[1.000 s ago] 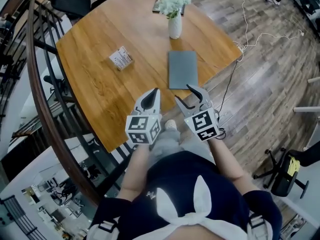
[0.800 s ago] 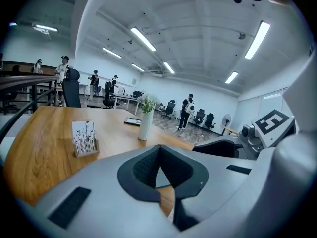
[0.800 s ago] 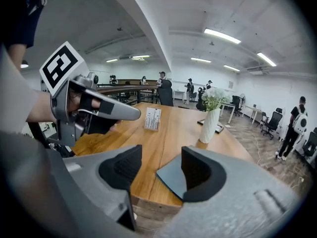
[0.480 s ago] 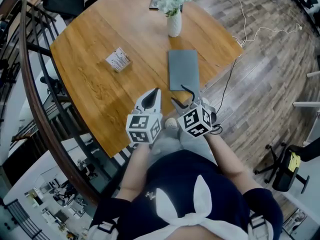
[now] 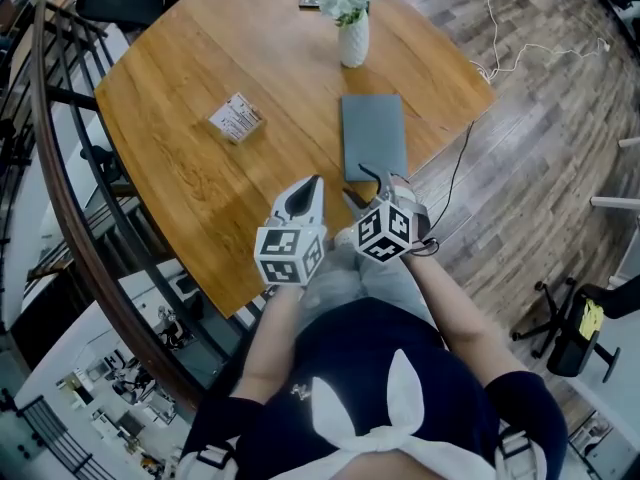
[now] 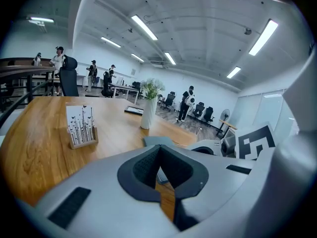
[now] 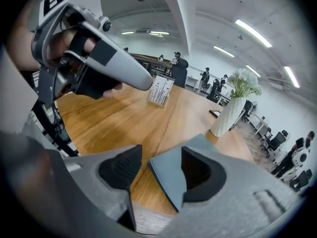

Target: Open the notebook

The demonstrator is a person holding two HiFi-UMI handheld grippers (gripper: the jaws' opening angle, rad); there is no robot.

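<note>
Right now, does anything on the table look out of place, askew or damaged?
Nothing stands out as damaged or spilled. The vase stands upright and the closed notebook lies flat. Only its near corner sits very close to the table edge; whether it overhangs is unclear.

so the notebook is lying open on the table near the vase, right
Not quite: the notebook is closed, with its grey cover flat, as the head view shows. It does lie on the table near the vase.

So the notebook [image 5: 374,136] sits at the table's [image 5: 200,188] near right edge, flower vase [image 5: 353,40] just behind it, card stand [image 5: 237,118] well off left.
</note>
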